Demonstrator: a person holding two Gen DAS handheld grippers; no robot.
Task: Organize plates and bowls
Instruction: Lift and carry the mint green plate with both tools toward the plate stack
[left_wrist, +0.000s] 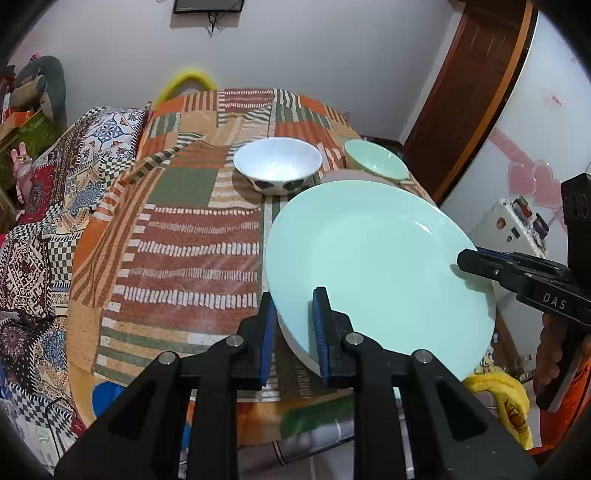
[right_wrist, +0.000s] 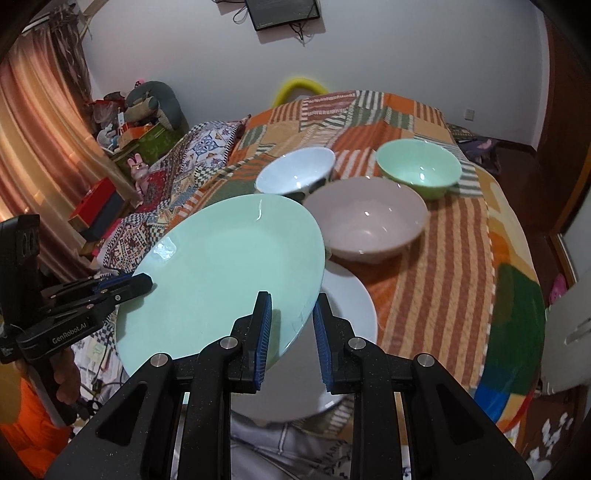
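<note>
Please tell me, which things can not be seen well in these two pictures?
- Left wrist view: the green plate hides most of the grey bowl.
- Right wrist view: the plate covers part of the white plate.
- Both views: the plate hides the near tablecloth.

Mint plate (right_wrist: 225, 273) tilted above bench (right_wrist: 443, 251), rim clamped between right gripper (right_wrist: 291, 325) blue fingers (right_wrist: 264, 332); left gripper (right_wrist: 125, 288) gripping opposite edge. White plate (right_wrist: 347, 314) flat beneath. Beyond: pale bowl (right_wrist: 365, 218), white bowl (right_wrist: 295, 171), green bowl (right_wrist: 419, 168).
</note>
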